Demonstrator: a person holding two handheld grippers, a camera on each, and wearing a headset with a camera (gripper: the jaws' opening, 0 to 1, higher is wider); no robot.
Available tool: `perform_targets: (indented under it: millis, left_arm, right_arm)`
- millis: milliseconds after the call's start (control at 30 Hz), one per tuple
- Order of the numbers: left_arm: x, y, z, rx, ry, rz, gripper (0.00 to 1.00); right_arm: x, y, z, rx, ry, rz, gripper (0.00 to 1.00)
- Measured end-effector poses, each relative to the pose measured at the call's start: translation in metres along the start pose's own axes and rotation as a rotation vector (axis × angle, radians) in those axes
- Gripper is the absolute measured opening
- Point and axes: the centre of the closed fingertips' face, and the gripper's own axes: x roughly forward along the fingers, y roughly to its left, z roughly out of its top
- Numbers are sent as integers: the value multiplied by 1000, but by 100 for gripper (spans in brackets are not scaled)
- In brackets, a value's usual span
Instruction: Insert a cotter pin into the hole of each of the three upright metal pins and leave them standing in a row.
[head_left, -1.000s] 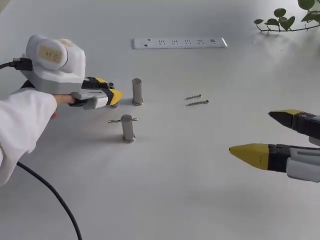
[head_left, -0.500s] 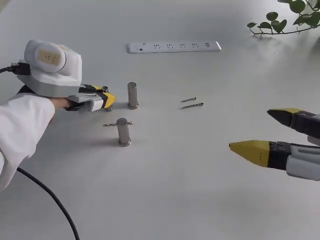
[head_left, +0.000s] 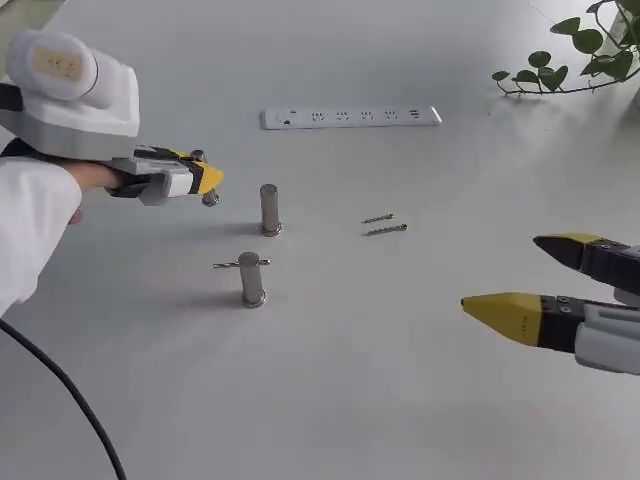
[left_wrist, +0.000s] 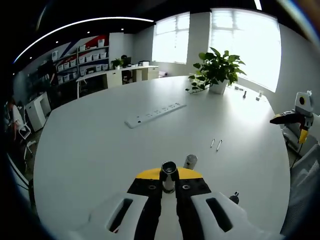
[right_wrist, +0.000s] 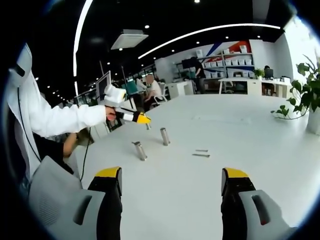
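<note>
White table bears a bare metal pin and a cottered pin; the left gripper clamps a third pin, and the right gripper hovers with jaws wide apart.

This is an open-plan office with a meeting area. A large white oval table carries a white power strip and a potted plant, close to tall bright windows. Along the far wall stand shelves stacked with storage bins (their contents are too small to tell) and a row of white desks. Overhead run a curved light strip, recessed spotlights and a ceiling air unit. A person sits in the background beyond the table.
</note>
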Motion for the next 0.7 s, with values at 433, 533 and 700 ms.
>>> perform_targets:
  millis: [433, 533, 700]
  left_arm:
    - [-47, -61, 46, 69, -100, -28, 7]
    - [-48, -70, 47, 92, -105, -28, 7]
    - [-42, -93, 36, 51, -116, -113, 7]
  right_arm:
    - [-3, 1, 3, 10, -25, 7, 79]
    - [-5, 1, 5, 17, -43, 5, 78]
    - [-7, 1, 7, 22, -51, 4, 79]
